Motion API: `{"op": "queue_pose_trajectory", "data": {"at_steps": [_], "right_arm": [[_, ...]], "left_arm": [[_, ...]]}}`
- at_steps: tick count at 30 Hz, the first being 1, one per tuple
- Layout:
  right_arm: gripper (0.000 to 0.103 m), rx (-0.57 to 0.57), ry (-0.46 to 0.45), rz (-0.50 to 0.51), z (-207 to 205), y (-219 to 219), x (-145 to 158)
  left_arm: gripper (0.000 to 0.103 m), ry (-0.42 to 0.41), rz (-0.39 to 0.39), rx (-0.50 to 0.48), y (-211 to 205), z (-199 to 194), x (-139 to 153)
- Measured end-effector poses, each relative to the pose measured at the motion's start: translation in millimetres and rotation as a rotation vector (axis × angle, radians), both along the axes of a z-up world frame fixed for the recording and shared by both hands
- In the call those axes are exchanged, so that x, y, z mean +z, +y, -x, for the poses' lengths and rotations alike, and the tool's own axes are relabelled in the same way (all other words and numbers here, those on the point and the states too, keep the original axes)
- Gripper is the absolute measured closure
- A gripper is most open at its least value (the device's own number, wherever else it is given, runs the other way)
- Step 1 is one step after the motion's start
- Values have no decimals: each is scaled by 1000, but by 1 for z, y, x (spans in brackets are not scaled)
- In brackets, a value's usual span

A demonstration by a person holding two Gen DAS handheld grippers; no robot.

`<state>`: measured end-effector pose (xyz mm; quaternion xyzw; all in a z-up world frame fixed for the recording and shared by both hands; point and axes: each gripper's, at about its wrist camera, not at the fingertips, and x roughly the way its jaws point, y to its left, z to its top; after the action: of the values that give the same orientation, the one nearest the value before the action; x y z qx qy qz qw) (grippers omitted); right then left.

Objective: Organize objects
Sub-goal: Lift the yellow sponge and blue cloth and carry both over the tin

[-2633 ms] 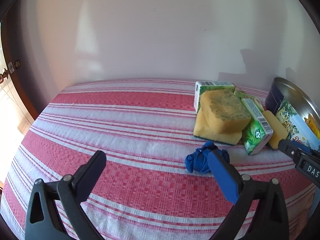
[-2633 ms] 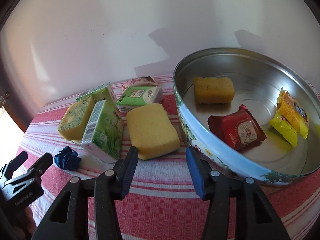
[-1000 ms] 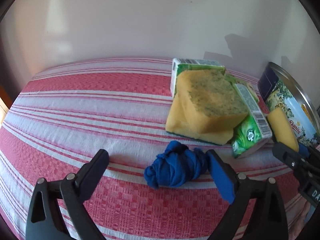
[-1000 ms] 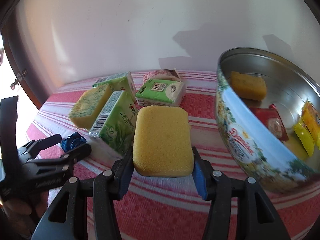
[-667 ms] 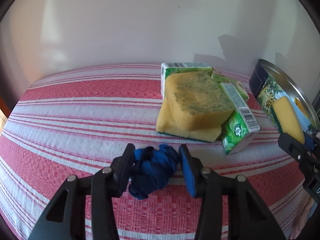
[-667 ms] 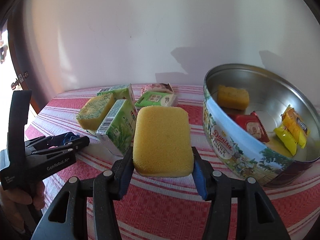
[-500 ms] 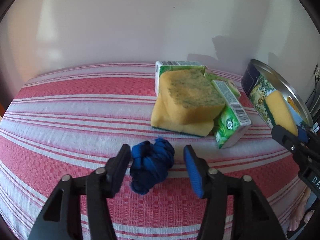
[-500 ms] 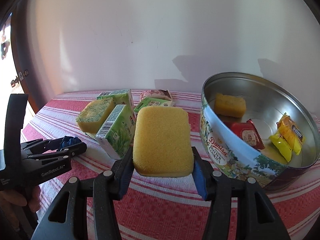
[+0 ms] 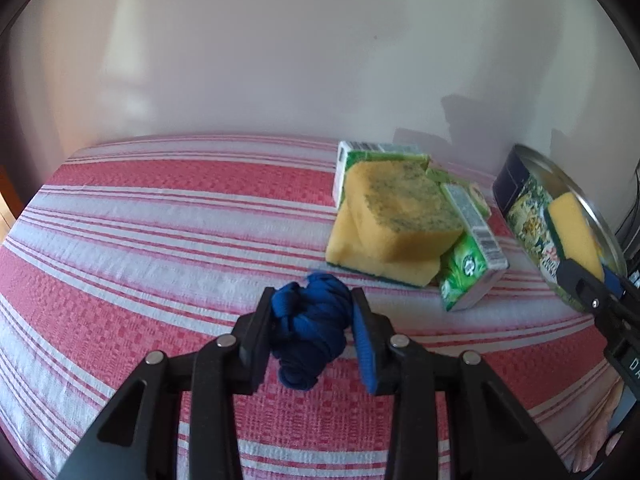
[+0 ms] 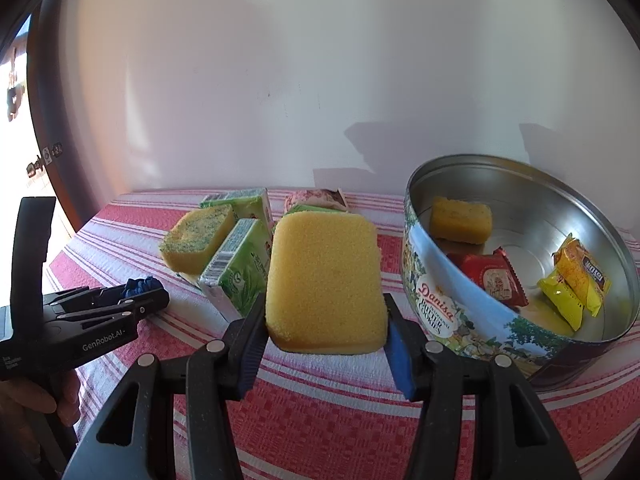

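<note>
On the worktop's right edge: tin (image 10: 436,312), beside right tongs (image 10: 326,344)
Right tongs: pinching sponge (image 10: 324,280)
Left tongs (image 9: 312,324): pinching cloth (image 9: 310,328), farther from tin

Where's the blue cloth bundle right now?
In the left wrist view, the blue cloth bundle sits clamped in the left gripper, just in front of the stacked sponges on the striped tablecloth.

Cookie tin (image 9: 524,216) cut by right edge, blurred — green pack (image 10: 316,209) mostly hidden behind yellow sponge (image 10: 324,284).
</note>
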<state>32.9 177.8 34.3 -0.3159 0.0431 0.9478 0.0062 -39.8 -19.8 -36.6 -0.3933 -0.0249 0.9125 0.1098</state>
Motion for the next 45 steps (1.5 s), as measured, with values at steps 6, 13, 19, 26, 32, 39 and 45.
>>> {"op": "queue_pose_trajectory", "data": {"at_steps": [6, 13, 19, 26, 32, 39, 45], "right_arm": [[47, -12, 87, -8, -12, 2, 12], [47, -14, 142, -19, -19, 3, 23], [47, -12, 150, 3, -22, 7, 27], [47, -27, 205, 22, -33, 25, 40], [47, -104, 222, 36, -41, 58, 48], [47, -204, 237, 31, -48, 103, 53], [47, -275, 235, 44, -51, 139, 53]], "left_arm": [[68, 139, -5, 77, 3, -20, 18], [68, 212, -30, 79, 27, -15, 37], [68, 228, -30, 54, 54, -23, 49], [68, 251, -31, 10, 95, -27, 61], [68, 277, -21, -47, 134, -28, 72], [68, 292, -12, -89, 171, -27, 81], [68, 284, -5, -122, 199, -24, 81]]}}
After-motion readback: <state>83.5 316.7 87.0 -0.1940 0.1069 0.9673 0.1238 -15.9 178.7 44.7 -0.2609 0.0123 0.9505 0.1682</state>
